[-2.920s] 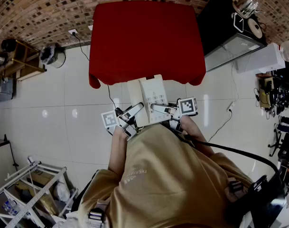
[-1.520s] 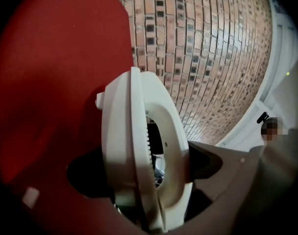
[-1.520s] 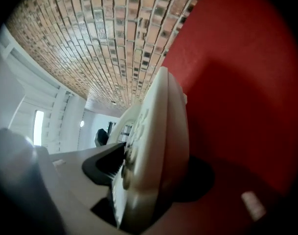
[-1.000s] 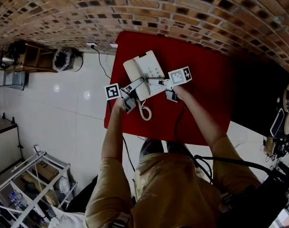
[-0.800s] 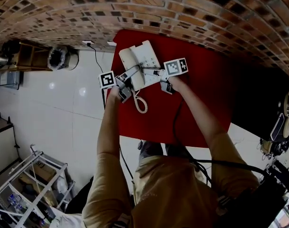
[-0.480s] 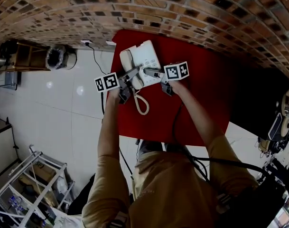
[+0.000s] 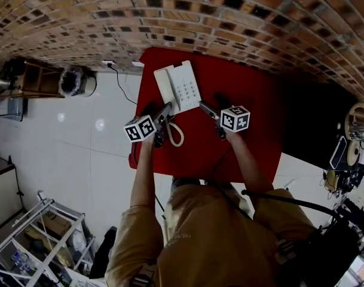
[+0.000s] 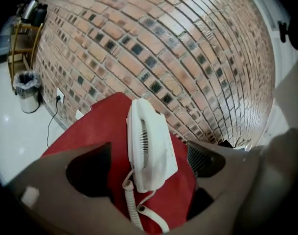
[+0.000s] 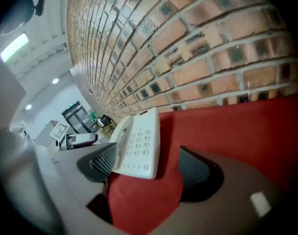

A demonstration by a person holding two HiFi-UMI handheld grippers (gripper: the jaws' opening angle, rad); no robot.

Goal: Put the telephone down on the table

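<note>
Head view: the white telephone (image 7: 180,87) lies flat on the red table (image 7: 253,130), by the brick wall (image 7: 229,5), its curly cord (image 7: 176,135) trailing toward me. Half a second ago my left gripper (image 7: 161,111) and right gripper (image 7: 210,105) clasped its sides; now both are released and empty, drawn back just short of it. It is set down. No readable brand or writing.

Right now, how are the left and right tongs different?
The left tongs face the telephone's handset side, by the curly cord; the right tongs face its keypad side. The left tongs hang near the table's edge; the right tongs over its middle. Both are open and empty.
</note>
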